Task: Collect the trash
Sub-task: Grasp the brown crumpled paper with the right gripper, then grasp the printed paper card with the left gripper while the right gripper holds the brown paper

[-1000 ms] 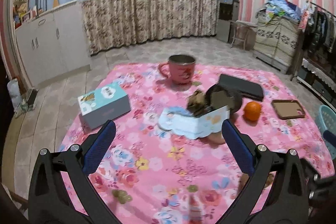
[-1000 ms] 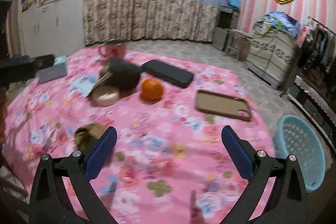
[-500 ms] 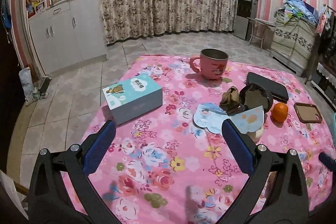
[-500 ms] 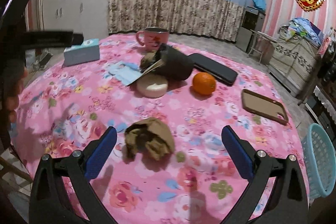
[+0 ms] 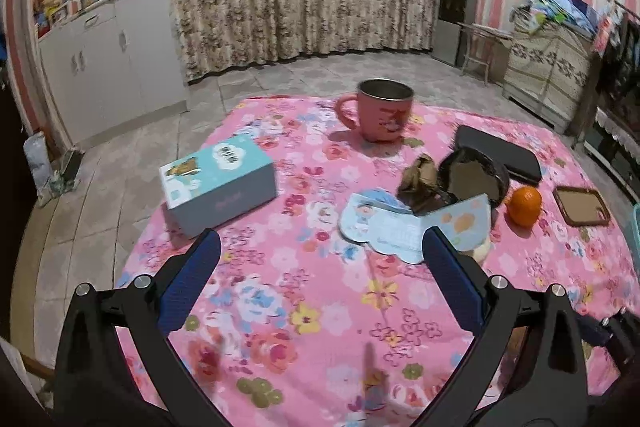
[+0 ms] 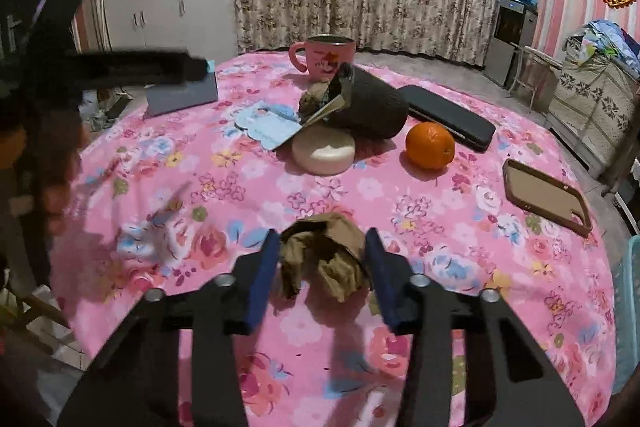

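A crumpled brown paper wad (image 6: 324,255) lies on the pink flowered tablecloth (image 6: 460,227) near its front edge. My right gripper (image 6: 322,247) has its blue fingers closed against both sides of the wad. A second brown paper wad (image 5: 418,177) lies beside a tipped dark pot (image 5: 474,179) and also shows in the right wrist view (image 6: 316,99). A blue paper card (image 5: 392,223) lies in front of the pot. My left gripper (image 5: 318,255) is open and empty, hovering above the cloth before the card.
A pink mug (image 5: 384,111), a blue box (image 5: 218,183), an orange (image 5: 524,201), a black case (image 5: 500,153) and a brown phone case (image 5: 582,205) are on the table. A white round lid (image 6: 323,151) lies by the pot. A blue basket (image 6: 626,307) stands at the right.
My right gripper has moved forward onto the near brown wad and closed on it. My left gripper has swung slightly back toward the card and pot, still open.
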Demonstrator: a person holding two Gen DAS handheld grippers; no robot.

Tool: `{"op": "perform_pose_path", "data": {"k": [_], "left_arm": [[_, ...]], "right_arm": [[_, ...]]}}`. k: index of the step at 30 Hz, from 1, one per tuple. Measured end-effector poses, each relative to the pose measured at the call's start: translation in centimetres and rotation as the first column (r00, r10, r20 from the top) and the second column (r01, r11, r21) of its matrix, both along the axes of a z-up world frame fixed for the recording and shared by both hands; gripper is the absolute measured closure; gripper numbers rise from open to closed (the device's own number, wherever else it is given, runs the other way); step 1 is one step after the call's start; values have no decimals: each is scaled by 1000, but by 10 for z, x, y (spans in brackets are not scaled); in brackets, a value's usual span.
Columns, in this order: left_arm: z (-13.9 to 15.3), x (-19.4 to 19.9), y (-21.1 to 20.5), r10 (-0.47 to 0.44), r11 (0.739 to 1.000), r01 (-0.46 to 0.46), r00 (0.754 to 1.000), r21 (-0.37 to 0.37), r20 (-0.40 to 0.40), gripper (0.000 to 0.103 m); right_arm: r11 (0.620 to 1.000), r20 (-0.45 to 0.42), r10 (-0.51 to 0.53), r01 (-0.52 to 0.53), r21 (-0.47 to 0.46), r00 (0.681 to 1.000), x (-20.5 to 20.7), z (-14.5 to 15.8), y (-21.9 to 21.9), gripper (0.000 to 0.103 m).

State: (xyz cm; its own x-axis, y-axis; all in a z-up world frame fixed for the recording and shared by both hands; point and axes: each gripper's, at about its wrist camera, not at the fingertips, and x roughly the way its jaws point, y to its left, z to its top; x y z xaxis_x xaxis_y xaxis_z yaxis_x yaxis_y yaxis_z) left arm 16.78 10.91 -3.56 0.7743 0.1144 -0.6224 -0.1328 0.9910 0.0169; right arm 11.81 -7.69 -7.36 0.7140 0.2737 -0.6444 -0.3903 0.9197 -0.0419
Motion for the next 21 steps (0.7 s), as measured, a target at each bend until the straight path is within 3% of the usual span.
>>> {"op": "perform_pose_path", "data": {"k": [6, 15, 18, 19, 21], "left_arm": [[-10, 8, -25, -43, 998, 44, 999, 37, -27, 6], [-23, 25, -60, -148, 988, 146, 988, -44, -44, 7], [-27, 28, -78, -202, 979, 202, 978, -16, -51, 11], [-31, 31, -88, -210, 977, 211, 976, 30, -54, 11], [-37, 38, -96, -214, 974, 218, 974, 68, -69, 16]], "right_arm": [[996, -11, -74, 74, 41, 997, 14, 10, -37, 78], [978, -54, -193, 197, 70, 980, 38, 9, -84, 77], [971, -50, -225, 228, 77, 973, 40, 10, -97, 76], [968, -49, -234, 238, 78, 971, 40, 11, -100, 73], [962, -40, -254, 257, 90, 966, 37, 14, -107, 55]]}}
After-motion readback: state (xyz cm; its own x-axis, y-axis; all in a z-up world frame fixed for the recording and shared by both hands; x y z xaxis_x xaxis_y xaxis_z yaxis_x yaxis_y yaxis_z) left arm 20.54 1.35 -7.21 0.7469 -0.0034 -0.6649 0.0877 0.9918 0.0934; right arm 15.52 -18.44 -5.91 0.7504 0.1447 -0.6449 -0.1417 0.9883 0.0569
